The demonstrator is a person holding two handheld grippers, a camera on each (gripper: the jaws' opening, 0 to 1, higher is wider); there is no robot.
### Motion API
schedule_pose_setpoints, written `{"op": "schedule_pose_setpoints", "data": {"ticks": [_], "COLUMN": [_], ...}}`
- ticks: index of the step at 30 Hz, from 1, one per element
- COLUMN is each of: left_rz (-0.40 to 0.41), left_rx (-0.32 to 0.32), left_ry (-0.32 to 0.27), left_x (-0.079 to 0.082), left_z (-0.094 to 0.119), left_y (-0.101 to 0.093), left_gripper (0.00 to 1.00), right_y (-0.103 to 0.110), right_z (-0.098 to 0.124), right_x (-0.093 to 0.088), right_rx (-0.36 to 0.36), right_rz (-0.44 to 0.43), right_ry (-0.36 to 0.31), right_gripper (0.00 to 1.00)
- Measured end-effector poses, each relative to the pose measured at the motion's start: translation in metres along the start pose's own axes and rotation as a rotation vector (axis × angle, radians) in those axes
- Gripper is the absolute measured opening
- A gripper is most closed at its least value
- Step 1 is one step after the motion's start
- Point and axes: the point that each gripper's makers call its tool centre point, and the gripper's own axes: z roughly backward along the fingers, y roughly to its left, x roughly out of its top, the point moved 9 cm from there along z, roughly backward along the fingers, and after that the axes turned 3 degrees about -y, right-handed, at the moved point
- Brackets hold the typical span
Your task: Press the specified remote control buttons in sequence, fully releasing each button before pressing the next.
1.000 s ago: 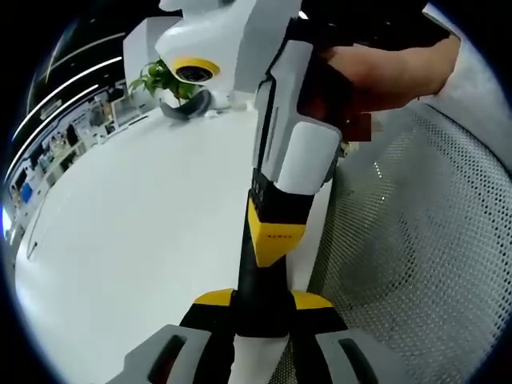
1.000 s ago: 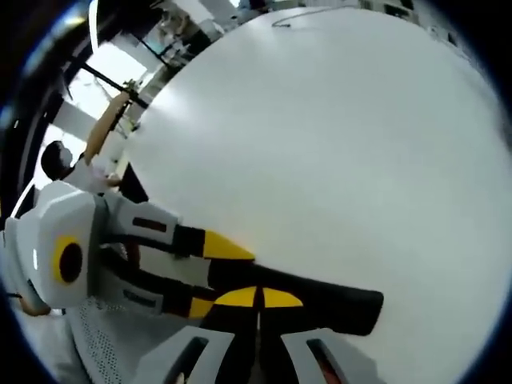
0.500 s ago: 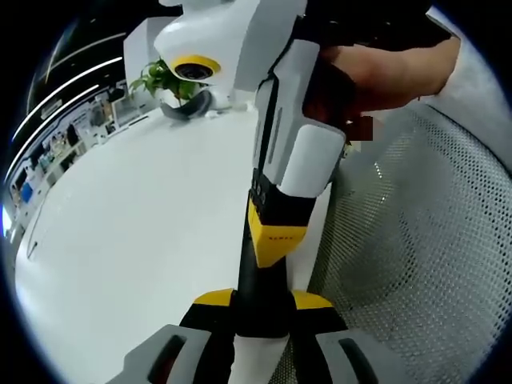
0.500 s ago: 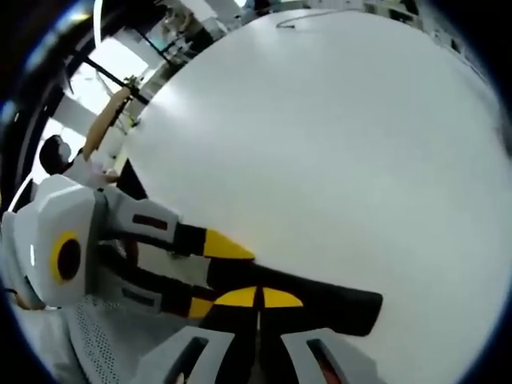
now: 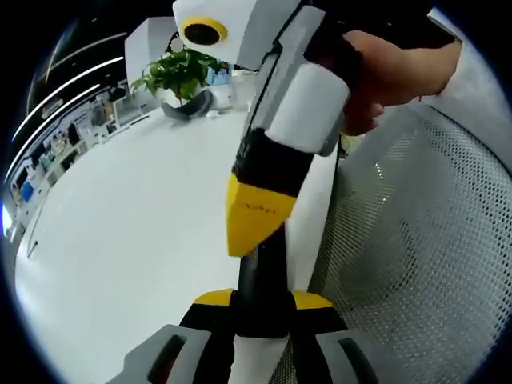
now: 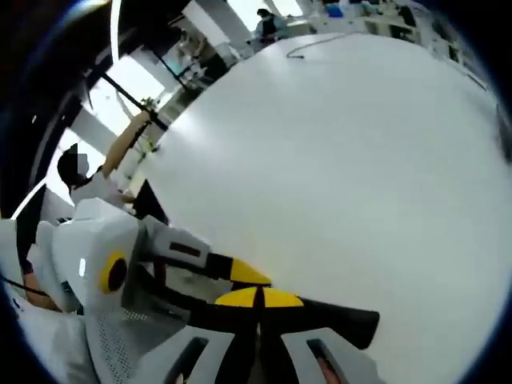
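Observation:
A slim black remote point(image 5: 264, 268) is clamped between the yellow tips of my left gripper point(image 5: 262, 301), which is shut on its near end. From above, my right gripper point(image 5: 253, 218) comes down with its yellow tips shut together, held by a hand point(image 5: 400, 68). Its point hangs over the remote's upper part and seems slightly off it. In the right gripper view my own shut tips point(image 6: 257, 298) lie over the remote point(image 6: 340, 320), which stretches to the right. The left gripper point(image 6: 230, 282) reaches in from the left, holding it. Everything is above the white table point(image 6: 344, 160).
A grey mesh chair point(image 5: 416, 240) stands right of the table edge. A potted plant point(image 5: 180, 70) sits at the table's far end. A thin cable point(image 6: 320, 44) lies across the far table, and people point(image 6: 84, 180) stand beyond the edge.
The right gripper has risen and tilted, its yellow tip lifting off the remote toward the left camera. The left gripper keeps its hold and has not moved.

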Motion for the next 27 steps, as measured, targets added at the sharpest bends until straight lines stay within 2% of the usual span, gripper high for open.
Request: {"op": "schedule_pose_setpoints", "data": {"ticks": [3,6,10,13,15,20,22,25,27], "left_rz": [0.0,0.001,0.001,0.002,0.002,0.002,0.004,0.005,0.006], "left_rx": [0.0,0.0,0.0,0.001,0.002,0.002,0.003,0.004,0.005], "left_ry": [0.0,0.0,0.0,-0.002,-0.004,-0.004,-0.004,-0.004,-0.004], "left_x": [0.0,0.0,0.0,0.0,0.0,0.001,0.001,0.001,0.001], "left_z": [0.0,0.0,0.0,-0.001,-0.001,-0.001,-0.001,-0.001,-0.001], "left_y": [0.0,0.0,0.0,0.0,0.0,0.0,0.0,0.0,-0.001], "left_gripper": [0.25,0.25,0.25,0.25,0.25,0.25,0.25,0.25,0.25], "right_y": [-0.004,-0.007,-0.006,-0.005,-0.002,-0.003,-0.003,-0.002,-0.002], "right_z": [0.013,0.028,0.05,0.067,0.079,0.1,0.109,0.119,0.128], "right_x": [0.001,0.003,0.009,0.012,0.012,0.011,0.011,0.009,0.006], "right_rx": [-0.009,-0.031,-0.069,-0.102,-0.113,-0.16,-0.204,-0.214,-0.259], "right_rz": [-0.027,-0.003,-0.004,0.031,0.061,0.066,0.087,0.117,0.142], "right_ry": [-0.062,-0.157,-0.323,-0.426,-0.5,-0.619,-0.678,-0.733,-0.805], "right_gripper": [0.0,0.0,0.0,0.02,0.09,0.27,0.33,0.51,0.65]}}
